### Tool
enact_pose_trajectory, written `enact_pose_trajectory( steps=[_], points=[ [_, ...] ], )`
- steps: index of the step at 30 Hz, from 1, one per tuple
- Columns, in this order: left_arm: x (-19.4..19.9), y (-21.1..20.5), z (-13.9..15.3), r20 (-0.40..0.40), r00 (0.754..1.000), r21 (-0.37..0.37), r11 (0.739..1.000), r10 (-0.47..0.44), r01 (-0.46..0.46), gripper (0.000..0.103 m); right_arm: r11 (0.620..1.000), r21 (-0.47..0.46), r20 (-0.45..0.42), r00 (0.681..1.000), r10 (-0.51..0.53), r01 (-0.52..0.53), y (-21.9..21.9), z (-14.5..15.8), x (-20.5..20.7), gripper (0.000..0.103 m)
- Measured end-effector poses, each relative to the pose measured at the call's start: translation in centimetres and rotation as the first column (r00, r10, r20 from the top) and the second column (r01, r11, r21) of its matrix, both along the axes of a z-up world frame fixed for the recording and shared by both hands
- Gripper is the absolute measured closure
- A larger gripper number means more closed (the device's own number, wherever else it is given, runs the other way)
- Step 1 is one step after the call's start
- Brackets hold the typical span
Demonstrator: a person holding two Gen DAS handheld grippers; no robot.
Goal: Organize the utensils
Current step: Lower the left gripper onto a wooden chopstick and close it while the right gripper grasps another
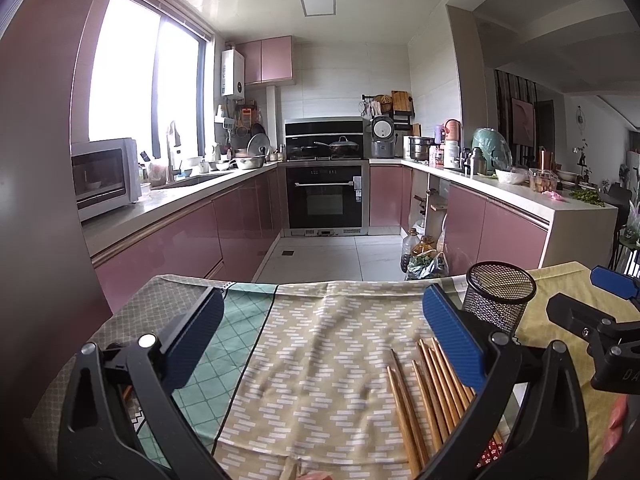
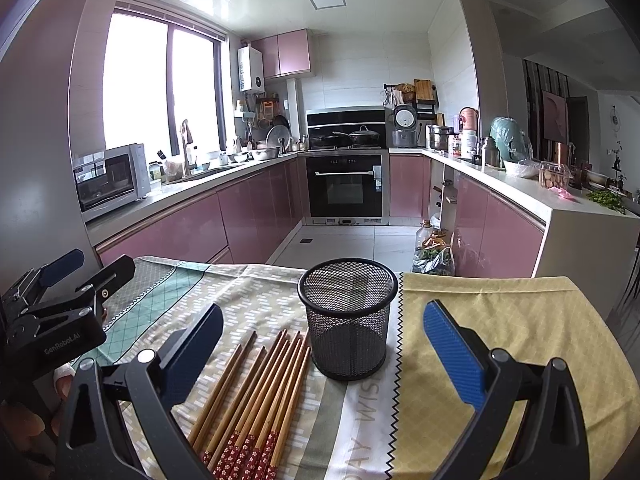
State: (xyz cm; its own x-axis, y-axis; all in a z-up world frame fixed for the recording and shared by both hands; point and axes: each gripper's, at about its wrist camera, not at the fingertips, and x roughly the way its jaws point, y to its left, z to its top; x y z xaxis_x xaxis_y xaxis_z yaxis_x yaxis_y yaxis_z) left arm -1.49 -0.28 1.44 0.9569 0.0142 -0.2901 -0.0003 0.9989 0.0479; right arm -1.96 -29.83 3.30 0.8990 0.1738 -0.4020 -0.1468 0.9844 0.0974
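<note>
Several wooden chopsticks (image 2: pixel 256 392) with red patterned ends lie side by side on the patterned tablecloth (image 2: pixel 500 320), just left of an upright, empty black mesh cup (image 2: pixel 348 320). My right gripper (image 2: pixel 324 356) is open and hovers low over the cloth, with the cup and chopsticks between its blue pads (image 2: pixel 454 356). In the left wrist view the chopsticks (image 1: pixel 428 396) lie at lower right, partly behind the right finger, and the mesh cup (image 1: pixel 498 300) stands beyond them. My left gripper (image 1: pixel 324 344) is open over bare cloth, holding nothing.
The table's far edge (image 1: pixel 320 282) drops to a tiled kitchen floor. Pink cabinets, an oven and crowded counters stand beyond. The other gripper shows at the right edge (image 1: pixel 600 320) of the left view and at the left edge (image 2: pixel 60 320) of the right view.
</note>
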Motion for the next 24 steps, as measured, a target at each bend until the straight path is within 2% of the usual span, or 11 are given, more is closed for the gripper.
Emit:
enact_pose_trajectory(
  steps=[7,11,13,14,16,17,20,22,24],
  points=[
    [0.4,0.1,-0.4,-0.035,0.999,0.003,1.0,-0.001,0.001,0.005,1.0,-0.01,-0.042,0.999,0.021,-0.021,0.2,-0.6,0.3,0.006],
    [1.3,0.2,-1.4,-0.115,0.993,0.004,0.999,-0.042,0.043,0.005,0.998,-0.014,-0.132,0.989,0.066,-0.068,0.7,-2.0,1.1,0.007],
    [2.2,0.0,-2.3,-0.182,0.981,0.02,0.997,-0.069,0.074,0.006,0.995,-0.042,-0.202,0.976,0.078,-0.088,1.3,-3.1,1.8,0.018],
    [2.7,-0.1,-2.9,-0.219,0.972,0.026,0.995,-0.084,0.091,0.009,0.994,-0.051,-0.236,0.968,0.086,-0.1,1.5,-3.8,2.0,0.021],
    [3.4,-0.3,-3.9,-0.284,0.951,0.022,0.991,-0.12,0.131,0.016,0.99,-0.045,-0.311,0.944,0.11,-0.13,1.9,-5.2,2.7,0.037],
    [3.8,-0.5,-4.5,-0.315,0.94,0.022,0.989,-0.133,0.147,0.019,0.989,-0.036,-0.34,0.932,0.124,-0.144,2.0,-5.7,3.0,0.041],
    [5.0,-0.7,-6.4,-0.407,0.898,0.009,0.982,-0.167,0.187,0.029,0.986,-0.018,-0.402,0.904,0.144,-0.165,2.2,-7.2,3.6,0.055],
    [5.5,-1.1,-7.6,-0.454,0.872,0.011,0.977,-0.184,0.212,0.032,0.985,-0.017,-0.43,0.891,0.146,-0.17,2.4,-7.9,3.9,0.068],
    [5.9,-1.4,-8.7,-0.488,0.848,0.004,0.972,-0.204,0.236,0.035,0.984,-0.006,-0.46,0.874,0.154,-0.177,2.6,-8.7,4.2,0.076]
  ],
)
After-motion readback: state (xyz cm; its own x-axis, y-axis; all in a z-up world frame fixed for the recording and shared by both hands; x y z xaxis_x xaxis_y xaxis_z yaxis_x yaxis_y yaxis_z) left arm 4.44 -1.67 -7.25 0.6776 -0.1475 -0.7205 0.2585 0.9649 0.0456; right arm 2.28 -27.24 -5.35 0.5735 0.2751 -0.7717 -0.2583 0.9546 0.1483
